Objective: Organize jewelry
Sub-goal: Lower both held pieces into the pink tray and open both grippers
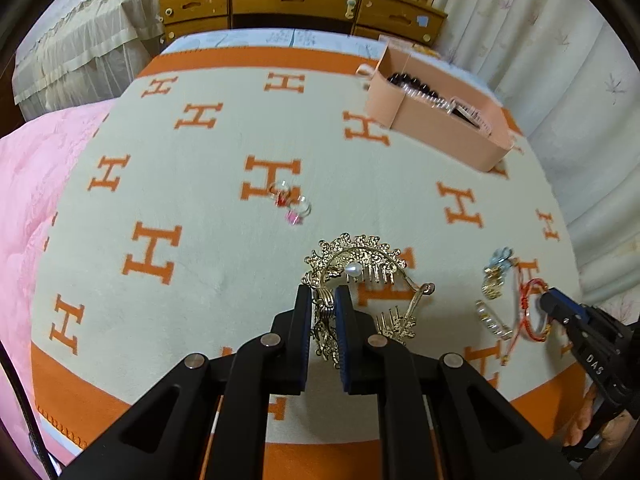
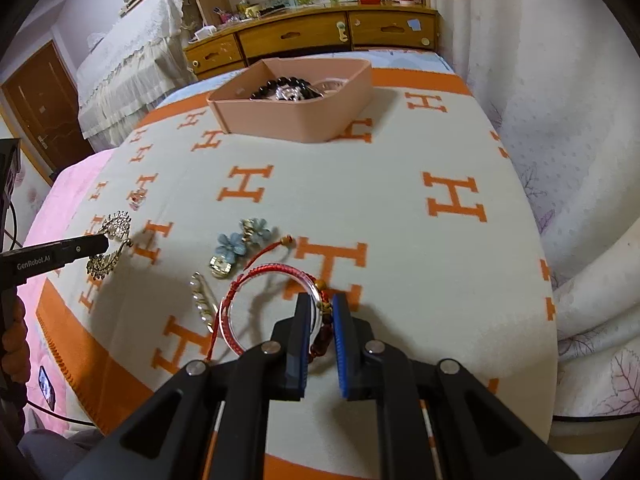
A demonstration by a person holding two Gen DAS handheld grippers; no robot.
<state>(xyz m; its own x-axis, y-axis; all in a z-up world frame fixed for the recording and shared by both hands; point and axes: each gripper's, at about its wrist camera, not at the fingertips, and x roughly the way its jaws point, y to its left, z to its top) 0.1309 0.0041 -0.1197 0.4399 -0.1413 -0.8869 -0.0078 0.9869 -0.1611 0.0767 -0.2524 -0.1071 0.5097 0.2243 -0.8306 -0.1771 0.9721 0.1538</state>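
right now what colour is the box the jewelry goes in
Pale peach-pink box, shown best in the right wrist view.

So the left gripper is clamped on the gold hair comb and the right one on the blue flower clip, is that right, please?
Not quite. The left gripper is shut on the gold hair comb, but the right gripper is shut on the red cord bracelet, as the right wrist view shows. The blue flower clip lies untouched on the blanket.

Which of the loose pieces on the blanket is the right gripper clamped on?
The red cord bracelet with the clear bangle: the right gripper pinches its beaded side. The blue flower clip and pearl clip lie free to its left.
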